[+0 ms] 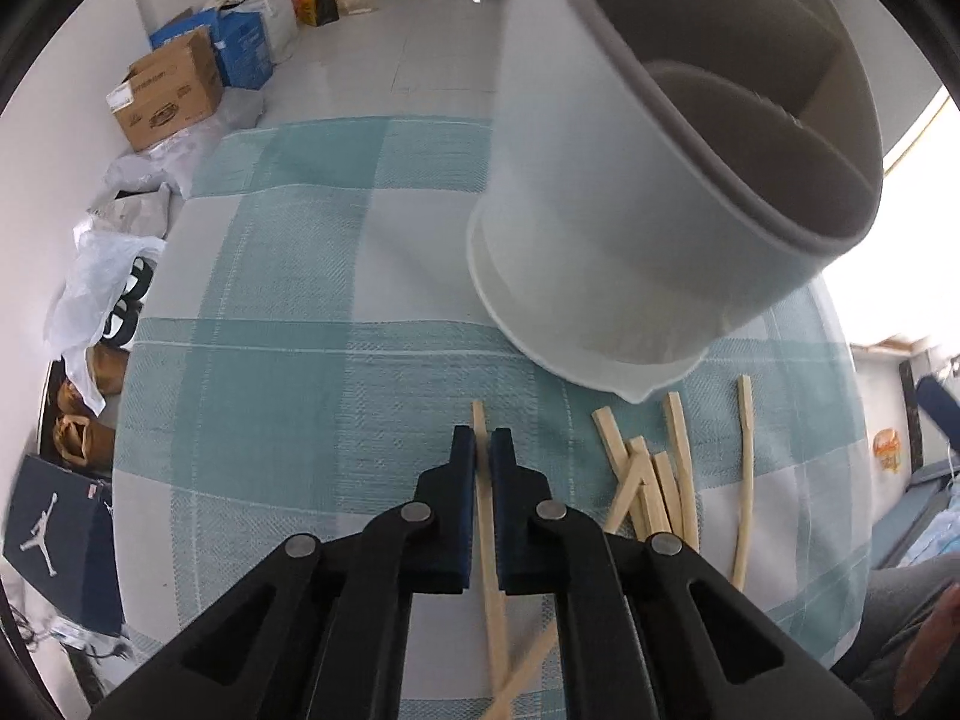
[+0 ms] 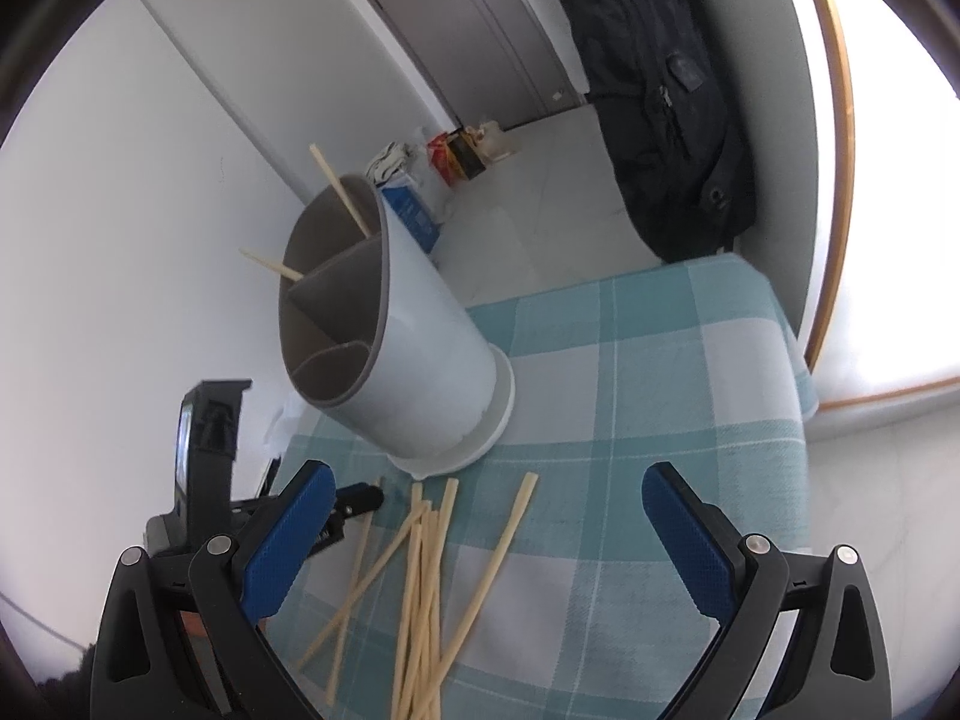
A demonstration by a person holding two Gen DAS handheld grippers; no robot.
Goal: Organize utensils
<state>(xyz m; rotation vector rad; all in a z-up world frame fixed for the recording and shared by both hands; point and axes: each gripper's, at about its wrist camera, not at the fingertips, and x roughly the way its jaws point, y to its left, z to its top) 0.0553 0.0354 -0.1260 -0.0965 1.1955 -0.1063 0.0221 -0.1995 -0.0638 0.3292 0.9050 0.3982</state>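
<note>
1. The left tool points steeply down at the checked cloth on the desk, its jaws closed on a single chopstick that runs between the blue pads and pokes out past their tips.
2. A second stick crosses under that chopstick near the bottom edge of the left wrist view.
3. Right of the left tool lies a loose pile of chopsticks on the cloth, and one curved-looking stick lies apart on its far right.
4. The holder, a white cylinder with a grey divided insert, stands on the cloth just beyond the pile, on a white base with a small spout.
5. In the right wrist view, two chopsticks lean out of the holder's far compartments; the near compartment looks empty.
6. The pile sits on the cloth between the holder and the right tool.
7. The right tool hangs above the pile with its jaws wide apart and nothing between them.
8. The left tool's black tip shows at the pile's left edge.
</note>
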